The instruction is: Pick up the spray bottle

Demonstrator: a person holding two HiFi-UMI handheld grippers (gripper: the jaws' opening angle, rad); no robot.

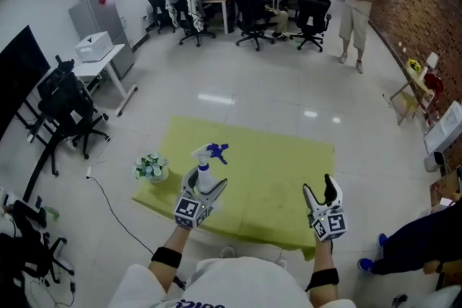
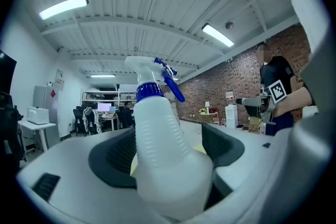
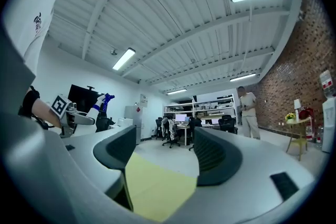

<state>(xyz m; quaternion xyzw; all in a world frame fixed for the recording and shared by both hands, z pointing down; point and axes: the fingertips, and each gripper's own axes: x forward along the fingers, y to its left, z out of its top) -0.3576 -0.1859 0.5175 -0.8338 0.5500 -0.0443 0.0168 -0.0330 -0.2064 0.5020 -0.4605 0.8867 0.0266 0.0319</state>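
A white spray bottle (image 1: pixel 204 169) with a blue collar and trigger stands upright between the jaws of my left gripper (image 1: pixel 207 182), over the left part of the yellow-green table (image 1: pixel 281 169). In the left gripper view the bottle (image 2: pixel 160 139) fills the gap and both dark pads press its sides, so the left gripper (image 2: pixel 168 152) is shut on it. My right gripper (image 1: pixel 318 188) is over the table's right front, open and holding nothing. The right gripper view shows only the table (image 3: pixel 157 186) between the spread jaws of the right gripper (image 3: pixel 163 153).
A small potted plant (image 1: pixel 150 168) sits on the table's left corner. A black cable (image 1: pixel 108 202) runs over the floor at the left. Office chairs (image 1: pixel 68 108) and a white desk (image 1: pixel 101 65) stand to the left. A person (image 1: pixel 359 3) stands far back right.
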